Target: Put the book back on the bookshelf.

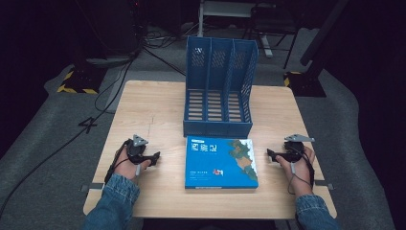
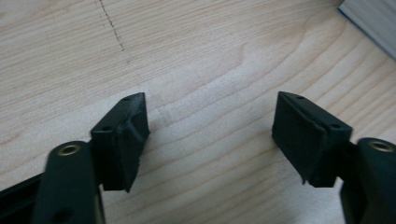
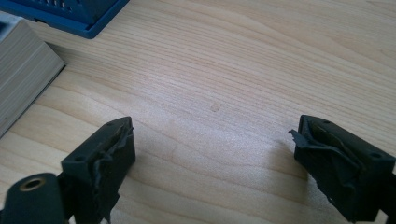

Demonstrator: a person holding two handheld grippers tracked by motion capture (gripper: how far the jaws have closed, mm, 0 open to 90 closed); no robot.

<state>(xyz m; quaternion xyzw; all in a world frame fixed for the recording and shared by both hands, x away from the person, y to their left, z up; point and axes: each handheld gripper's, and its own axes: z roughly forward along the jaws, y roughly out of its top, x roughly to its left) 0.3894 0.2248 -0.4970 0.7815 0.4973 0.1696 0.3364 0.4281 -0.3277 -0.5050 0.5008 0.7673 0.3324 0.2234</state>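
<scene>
A thick book [image 1: 220,163] with a blue cover lies flat in the middle of the wooden table [image 1: 153,105], just in front of a blue three-slot file holder [image 1: 219,91]. My left gripper [image 1: 155,156] rests on the table left of the book, jaws wide apart and empty; in its own view [image 2: 210,121] bare wood lies between the pads and the book's corner [image 2: 373,23] shows at top right. My right gripper [image 1: 269,154] rests to the right of the book, open and empty [image 3: 212,140]. The book's page edge [image 3: 23,74] and the holder's base [image 3: 70,14] show at its upper left.
The file holder stands upright at the table's far middle with its slots empty. Cables run over the grey floor [image 1: 48,143] to the left, and a yellow-black striped base [image 1: 76,79] sits beyond the table's far left corner. Dark stands rise behind.
</scene>
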